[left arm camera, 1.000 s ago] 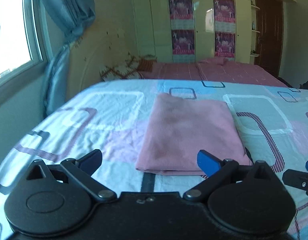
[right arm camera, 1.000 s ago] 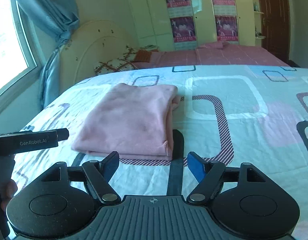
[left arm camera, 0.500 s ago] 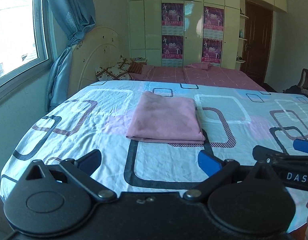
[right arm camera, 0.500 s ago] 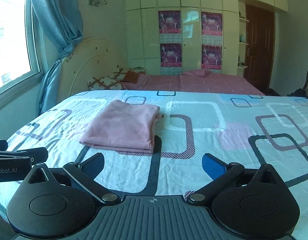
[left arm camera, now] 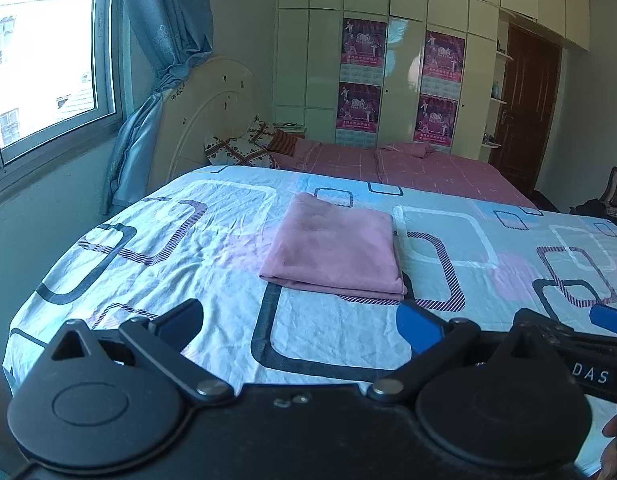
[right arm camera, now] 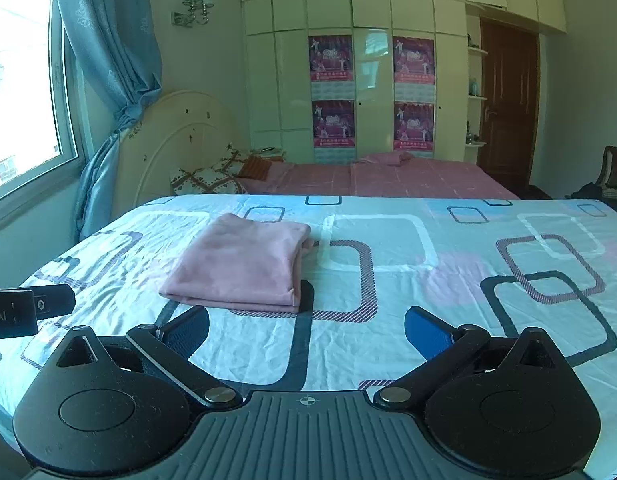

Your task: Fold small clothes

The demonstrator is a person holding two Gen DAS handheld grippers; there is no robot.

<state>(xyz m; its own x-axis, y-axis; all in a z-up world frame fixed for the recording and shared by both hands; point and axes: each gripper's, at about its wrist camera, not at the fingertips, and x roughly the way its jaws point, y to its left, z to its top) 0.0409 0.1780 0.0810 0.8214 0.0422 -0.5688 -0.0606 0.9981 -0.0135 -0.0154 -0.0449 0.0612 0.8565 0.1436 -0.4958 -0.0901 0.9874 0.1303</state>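
Observation:
A pink garment (left arm camera: 336, 252) lies folded into a flat rectangle on the patterned bedsheet (left arm camera: 196, 264); the right wrist view shows the same folded pink garment (right arm camera: 244, 266) left of centre. My left gripper (left arm camera: 300, 322) is open, well short of the garment, with nothing between its blue pads. My right gripper (right arm camera: 306, 330) stands wide open and empty, also back from the cloth. The right gripper's body (left arm camera: 576, 354) shows at the right edge of the left wrist view, and the left gripper's body (right arm camera: 24, 310) shows at the left edge of the right wrist view.
The bed fills the foreground. Behind it stand a second bed with a pink cover (right arm camera: 408, 178), cushions (right arm camera: 206, 178), a cream headboard (right arm camera: 168, 136) and a wardrobe with posters (right arm camera: 372, 92). A window (left arm camera: 40, 56) and blue curtain (left arm camera: 164, 60) are left, a brown door (right arm camera: 506, 108) right.
Both grippers have drawn back and up from the folded garment, which now looks smaller and farther off. The right gripper's jaws have spread wider. The garment has not moved.

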